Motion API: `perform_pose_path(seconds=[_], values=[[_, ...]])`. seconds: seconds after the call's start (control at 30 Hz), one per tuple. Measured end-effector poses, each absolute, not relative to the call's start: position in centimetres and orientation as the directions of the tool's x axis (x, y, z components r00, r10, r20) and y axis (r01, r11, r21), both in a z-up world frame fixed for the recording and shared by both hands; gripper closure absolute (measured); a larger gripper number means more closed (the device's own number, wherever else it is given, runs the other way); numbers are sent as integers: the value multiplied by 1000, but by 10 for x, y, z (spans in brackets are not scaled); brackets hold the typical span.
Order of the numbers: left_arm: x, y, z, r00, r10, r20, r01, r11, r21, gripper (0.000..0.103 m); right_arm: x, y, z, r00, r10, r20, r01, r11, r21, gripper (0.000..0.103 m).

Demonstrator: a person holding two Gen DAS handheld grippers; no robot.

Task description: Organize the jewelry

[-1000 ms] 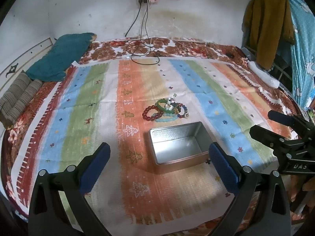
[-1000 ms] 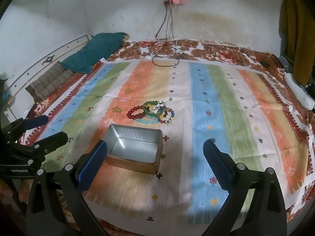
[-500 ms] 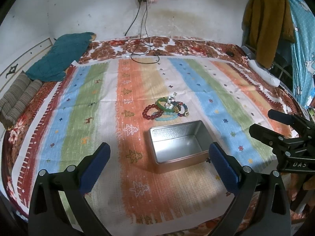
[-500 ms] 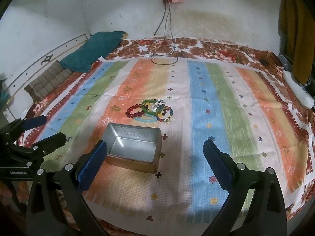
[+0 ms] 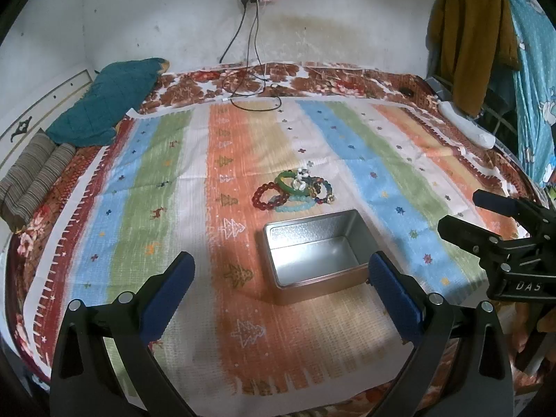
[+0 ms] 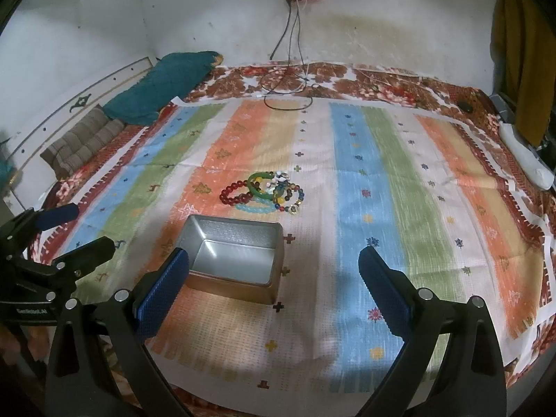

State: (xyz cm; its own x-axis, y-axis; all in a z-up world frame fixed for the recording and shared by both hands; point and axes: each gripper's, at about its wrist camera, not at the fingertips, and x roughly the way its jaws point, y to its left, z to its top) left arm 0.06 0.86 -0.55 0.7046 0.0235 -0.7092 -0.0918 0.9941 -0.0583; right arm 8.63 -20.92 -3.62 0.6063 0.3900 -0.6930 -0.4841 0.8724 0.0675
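A heap of bracelets (image 5: 294, 190) (image 6: 264, 192), red beads, a green bangle, pale blue beads, lies mid-cloth on the striped blanket (image 5: 173, 160) (image 6: 399, 180), just beyond the far edge of the open metal tin (image 5: 314, 255) (image 6: 236, 257), which holds nothing. The left gripper (image 5: 279, 290) hangs over the near edge, jaws spread wide, nothing held. To its right the right gripper (image 6: 274, 290) hovers likewise, fingers gaping, empty. A teal pillow (image 5: 107, 104) sits far left.
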Motion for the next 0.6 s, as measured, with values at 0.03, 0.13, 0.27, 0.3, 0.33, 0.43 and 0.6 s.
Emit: perform_pose_path(seconds=[0.03,0.13,0.27,0.3,0.33,0.43,0.6], values=[[1,8,-6,703,23,-710,-92,994,-59,5,87,-209,-36,605,388,-695,-483,873,67,4],[1,8,-7,702,23,-712,-92,994,-59,5,88,-209,-36,602,385,-700,-482,874,67,4],[1,8,-7,702,24,-712,-94,994,-60,5,90,-208,-35,600,383,-703,-481,874,67,4],[1,8,-7,703,24,-711,-94,994,-60,6,90,-208,-36,600,383,-703,-480,875,67,4],[1,8,-7,703,23,-710,-94,994,-61,5,91,-208,-35,599,382,-704,-479,875,67,4],[1,8,-7,702,21,-712,-91,994,-60,5,92,-207,-36,595,381,-708,-478,875,69,4],[2,7,-10,699,24,-715,-96,994,-60,5,95,-206,-38,588,370,-719,-472,879,67,4]])
